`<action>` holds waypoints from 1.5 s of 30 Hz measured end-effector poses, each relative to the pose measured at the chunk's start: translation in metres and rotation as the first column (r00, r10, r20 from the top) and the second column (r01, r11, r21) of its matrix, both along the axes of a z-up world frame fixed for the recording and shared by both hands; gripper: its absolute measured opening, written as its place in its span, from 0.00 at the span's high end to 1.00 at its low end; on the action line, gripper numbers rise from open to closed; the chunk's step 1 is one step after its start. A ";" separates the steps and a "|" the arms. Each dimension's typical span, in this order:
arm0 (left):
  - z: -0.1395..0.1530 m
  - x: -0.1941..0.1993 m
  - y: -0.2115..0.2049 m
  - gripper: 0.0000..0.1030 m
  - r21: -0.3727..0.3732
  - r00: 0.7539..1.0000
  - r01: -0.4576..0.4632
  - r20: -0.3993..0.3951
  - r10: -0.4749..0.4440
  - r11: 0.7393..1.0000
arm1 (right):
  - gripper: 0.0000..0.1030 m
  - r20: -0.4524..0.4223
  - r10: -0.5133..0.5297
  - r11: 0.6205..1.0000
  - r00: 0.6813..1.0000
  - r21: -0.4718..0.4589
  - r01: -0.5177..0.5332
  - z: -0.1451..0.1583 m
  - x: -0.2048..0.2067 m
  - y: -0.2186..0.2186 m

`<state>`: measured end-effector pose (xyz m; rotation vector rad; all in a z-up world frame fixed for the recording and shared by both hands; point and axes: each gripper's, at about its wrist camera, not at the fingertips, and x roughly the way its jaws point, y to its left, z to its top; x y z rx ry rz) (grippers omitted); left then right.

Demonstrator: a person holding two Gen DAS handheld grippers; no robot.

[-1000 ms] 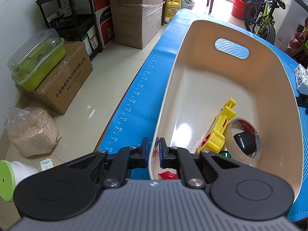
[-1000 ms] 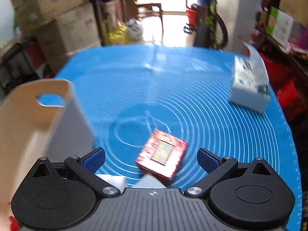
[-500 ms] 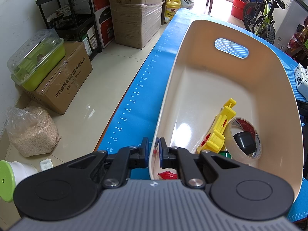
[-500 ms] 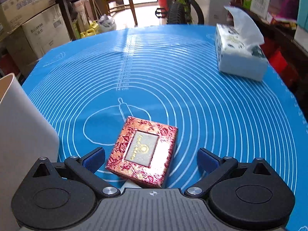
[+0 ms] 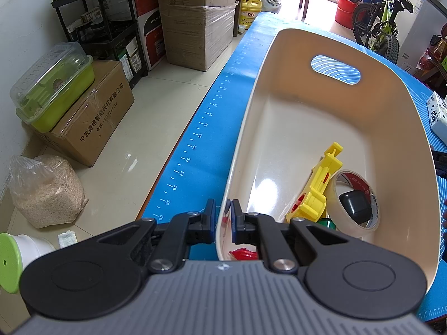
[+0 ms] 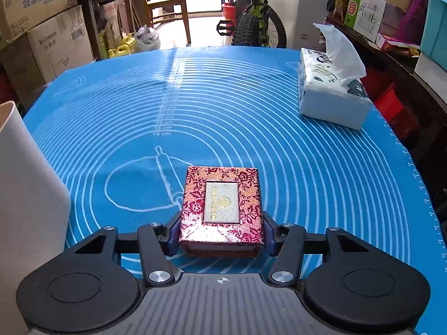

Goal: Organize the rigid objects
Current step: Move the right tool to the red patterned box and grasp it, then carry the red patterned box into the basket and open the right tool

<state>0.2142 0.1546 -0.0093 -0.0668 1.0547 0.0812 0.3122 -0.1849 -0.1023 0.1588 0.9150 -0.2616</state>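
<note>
My left gripper (image 5: 223, 217) is shut on the near rim of a cream plastic basket (image 5: 279, 128) that stands on the blue mat. In the basket lie a yellow toy (image 5: 321, 184), a roll of clear tape (image 5: 354, 198) with a black object inside it, and a red piece (image 5: 243, 254) near my fingers. My right gripper (image 6: 220, 231) is shut on a red brocade box (image 6: 220, 209) with a pale label, which rests on the blue mat (image 6: 251, 117). The basket's outer wall (image 6: 25, 195) shows at the left of the right wrist view.
A white tissue box (image 6: 329, 97) stands at the mat's far right. The mat's left edge (image 5: 195, 145) drops to a tiled floor with cardboard boxes, a green bin and a bag of grain. A bicycle, chair and shelves stand beyond the table.
My right gripper has closed around the red brocade box, which now sits square between the fingers. The left gripper and basket have not moved.
</note>
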 end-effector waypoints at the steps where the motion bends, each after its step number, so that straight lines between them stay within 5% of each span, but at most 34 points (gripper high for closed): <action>1: 0.000 0.000 0.000 0.87 0.000 1.000 0.000 0.000 0.000 1.000 | 0.42 -0.001 0.000 1.000 1.000 -0.003 0.000 0.000 -0.002 -0.001; 11: 0.000 0.000 -0.002 0.87 0.006 1.000 -0.002 -0.001 0.002 1.000 | 0.42 0.031 0.014 1.000 0.999 0.012 -0.014 0.016 -0.031 -0.018; 25: 0.001 0.000 -0.003 0.87 0.013 1.000 -0.008 -0.003 0.008 1.000 | 0.42 0.248 0.133 0.985 0.959 0.071 -0.155 0.107 -0.063 0.006; 33: 0.001 0.000 -0.003 0.88 0.013 1.000 -0.008 -0.003 0.008 1.000 | 0.42 0.300 0.319 0.928 0.899 0.096 -0.361 0.140 -0.070 0.073; 45: 0.001 0.000 -0.004 0.88 0.012 1.000 -0.005 -0.003 0.005 1.000 | 0.42 0.200 0.554 0.807 0.808 0.111 -0.581 0.115 -0.076 0.173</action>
